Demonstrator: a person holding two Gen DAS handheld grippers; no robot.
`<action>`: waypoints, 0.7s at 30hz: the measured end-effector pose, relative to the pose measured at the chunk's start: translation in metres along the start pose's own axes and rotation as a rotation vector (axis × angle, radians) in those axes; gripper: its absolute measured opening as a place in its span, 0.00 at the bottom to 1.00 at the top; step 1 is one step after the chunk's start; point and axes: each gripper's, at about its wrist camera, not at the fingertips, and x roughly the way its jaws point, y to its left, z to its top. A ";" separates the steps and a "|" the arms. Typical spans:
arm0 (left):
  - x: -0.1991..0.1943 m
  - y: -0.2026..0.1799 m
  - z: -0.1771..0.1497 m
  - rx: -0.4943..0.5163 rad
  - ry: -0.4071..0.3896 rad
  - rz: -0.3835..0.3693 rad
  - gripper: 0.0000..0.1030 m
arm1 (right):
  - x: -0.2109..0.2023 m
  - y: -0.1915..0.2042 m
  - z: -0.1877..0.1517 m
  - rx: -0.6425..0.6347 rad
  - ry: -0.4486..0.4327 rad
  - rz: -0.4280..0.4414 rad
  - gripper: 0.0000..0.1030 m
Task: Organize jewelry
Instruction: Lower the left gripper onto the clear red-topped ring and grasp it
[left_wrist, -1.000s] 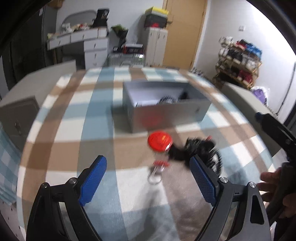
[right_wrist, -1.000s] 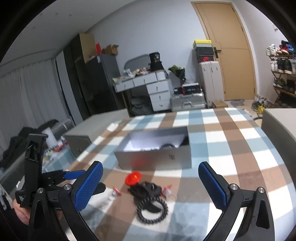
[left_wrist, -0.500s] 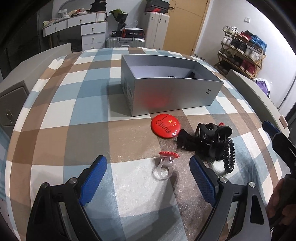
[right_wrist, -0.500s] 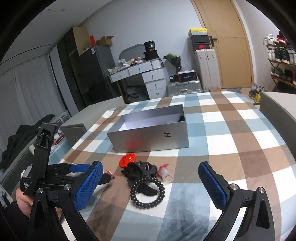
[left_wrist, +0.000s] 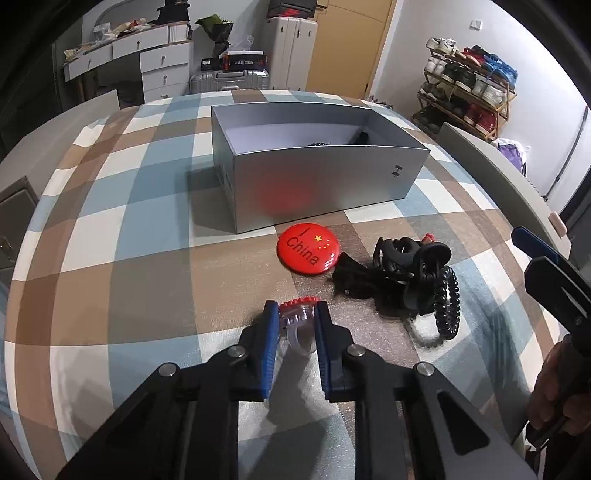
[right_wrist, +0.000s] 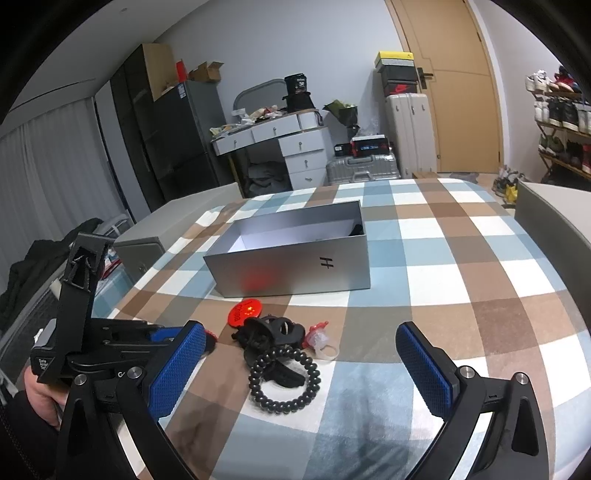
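Observation:
My left gripper (left_wrist: 295, 314) is shut on a clear plastic ring with a red top (left_wrist: 297, 321), low over the checked tablecloth. An open grey box (left_wrist: 325, 177) stands beyond it, with dark items in its far right corner. A red "I China" badge (left_wrist: 308, 249) lies in front of the box. A black hair claw (left_wrist: 410, 258) and a black beaded bracelet (left_wrist: 448, 302) lie to the right. My right gripper (right_wrist: 301, 363) is open and empty above the bracelet (right_wrist: 284, 380). A second red-topped clear ring (right_wrist: 319, 339) lies beside the claw (right_wrist: 273, 330). The left gripper also shows in the right wrist view (right_wrist: 207, 338).
The checked tablecloth (left_wrist: 129, 258) covers the table. A grey cabinet (right_wrist: 142, 247) stands at the table's left side and a grey ledge (right_wrist: 550, 210) at its right. A dresser, suitcases, a door and a shoe rack stand in the room behind.
My left gripper has moved forward and closed on the clear red-topped ring, which lay free between the open fingers before. The right gripper has come a little lower and closer to the jewelry.

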 end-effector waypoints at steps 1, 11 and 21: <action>0.000 0.000 0.000 -0.001 0.000 -0.004 0.14 | 0.000 0.000 0.000 0.001 0.001 0.000 1.00; -0.004 0.003 0.001 -0.007 -0.007 0.004 0.13 | 0.003 -0.002 0.002 0.011 0.018 0.000 1.00; -0.036 0.024 0.000 -0.072 -0.096 0.024 0.13 | 0.016 0.020 0.026 -0.077 0.067 0.055 1.00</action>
